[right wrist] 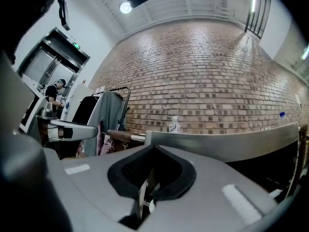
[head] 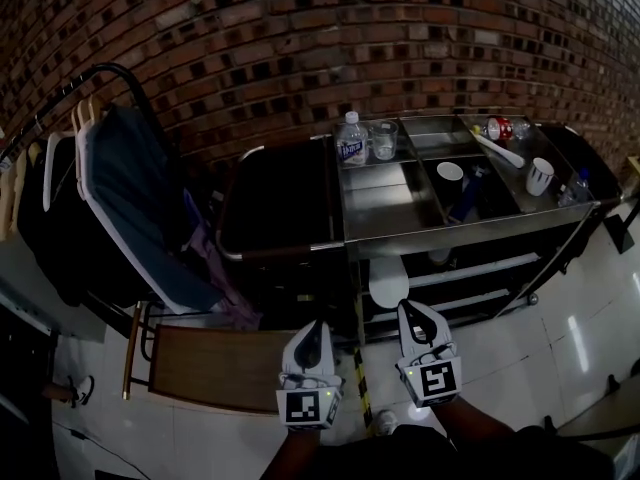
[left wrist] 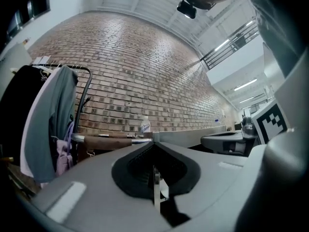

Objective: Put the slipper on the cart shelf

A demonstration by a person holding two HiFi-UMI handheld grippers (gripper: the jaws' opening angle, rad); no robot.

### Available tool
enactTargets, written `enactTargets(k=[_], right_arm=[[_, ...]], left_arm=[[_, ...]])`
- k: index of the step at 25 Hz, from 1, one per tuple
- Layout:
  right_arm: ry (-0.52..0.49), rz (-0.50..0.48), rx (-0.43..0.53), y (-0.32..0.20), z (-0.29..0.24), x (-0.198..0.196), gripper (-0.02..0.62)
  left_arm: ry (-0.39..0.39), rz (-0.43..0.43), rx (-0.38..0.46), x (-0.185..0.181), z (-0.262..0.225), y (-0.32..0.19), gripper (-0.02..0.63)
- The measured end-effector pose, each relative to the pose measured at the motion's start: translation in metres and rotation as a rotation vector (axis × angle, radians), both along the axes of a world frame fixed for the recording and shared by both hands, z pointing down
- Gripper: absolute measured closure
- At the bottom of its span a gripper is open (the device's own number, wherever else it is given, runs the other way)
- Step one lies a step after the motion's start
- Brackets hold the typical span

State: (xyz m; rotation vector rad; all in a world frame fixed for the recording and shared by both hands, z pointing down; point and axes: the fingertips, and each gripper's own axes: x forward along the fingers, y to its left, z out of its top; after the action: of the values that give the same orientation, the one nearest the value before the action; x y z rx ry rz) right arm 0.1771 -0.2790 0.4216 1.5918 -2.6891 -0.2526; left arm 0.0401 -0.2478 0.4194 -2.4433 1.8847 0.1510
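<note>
a dark brick wall (head: 300,48) is filling the background, and a steel cart (head: 385,203) is standing against it. the right gripper (head: 408,308) is pointing at the cart's front, its 2 jaws pressed together with nothing between them. the left gripper (head: 315,326) is sitting just beside it, jaws also together and empty. just past the right gripper's tip, the white slipper (head: 388,280) is lying on a lower shelf under the steel top. its near end seems to be poking out over the shelf's front edge, though the dim light is making that hard to confirm. so the placing is looking done. the danger now: the right gripper is hanging very near the slipper, and a bump from it could be tipping the slipper off onto the floor (head: 560,348). up top, a water bottle (head: 351,138) and cups (head: 540,175) are standing well clear.
</note>
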Motion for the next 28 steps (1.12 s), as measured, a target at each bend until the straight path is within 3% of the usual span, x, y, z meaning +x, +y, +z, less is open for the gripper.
enactTargets(k=[16, 28], right_arm=[[0.033, -0.048, -0.031, 0.008, 0.019, -0.006, 0.593], [0.045, -0.053, 0.01, 0.004, 0.011, -0.012, 0.594]], left_arm=[[0.004, -0.02, 0.026, 0.004, -0.009, 0.01, 0.586], [0.014, -0.013, 0.017, 0.007, -0.008, 0.008, 0.586]])
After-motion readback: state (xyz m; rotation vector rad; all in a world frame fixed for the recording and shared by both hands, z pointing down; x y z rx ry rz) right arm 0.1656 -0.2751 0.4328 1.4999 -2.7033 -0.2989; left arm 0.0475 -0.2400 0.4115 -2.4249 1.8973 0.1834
